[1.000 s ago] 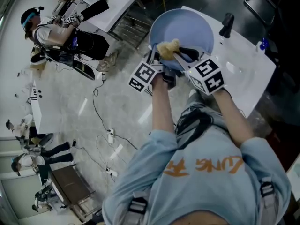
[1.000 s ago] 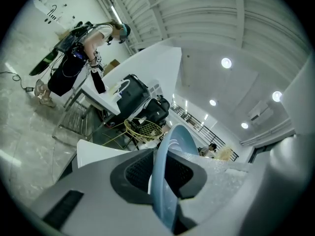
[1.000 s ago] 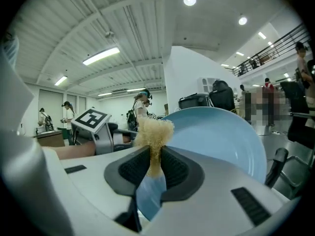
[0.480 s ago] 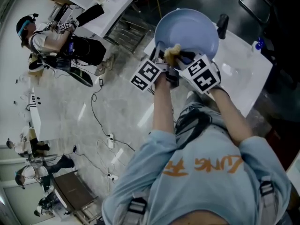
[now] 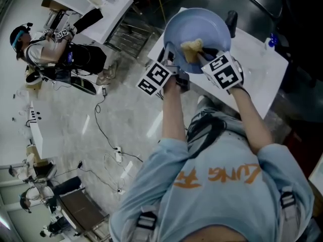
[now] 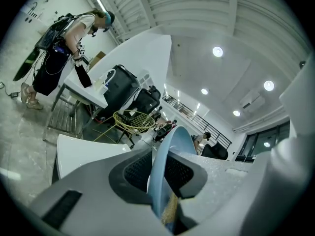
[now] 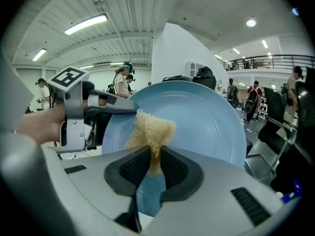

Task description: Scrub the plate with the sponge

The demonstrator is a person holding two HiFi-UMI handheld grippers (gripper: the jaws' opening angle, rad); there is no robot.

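Observation:
A light blue plate [image 5: 202, 24] is held tilted up above a white table. My left gripper [image 5: 170, 55] pinches the plate's near left rim; in the left gripper view the plate [image 6: 165, 166] stands edge-on between the jaws of my left gripper [image 6: 160, 176], which are opening slightly while the pads still touch it. My right gripper [image 5: 202, 54] is shut on a yellow fibrous sponge [image 5: 192, 48]. In the right gripper view the sponge [image 7: 150, 132] rises from my right gripper [image 7: 153, 163] and presses on the plate's face [image 7: 206, 117].
The white table [image 5: 262, 69] carries a black upright object [image 5: 231, 21] and a small blue-capped bottle [image 5: 272, 40]. Another person [image 5: 55, 49] works at a table to the far left. Cables [image 5: 108, 135] trail over the floor. A yellow wire chair [image 6: 133, 122] stands beyond.
The sponge has slid from the plate's lower left to the right and up, towards its middle. The left gripper still holds the same rim. The head view has shifted a little.

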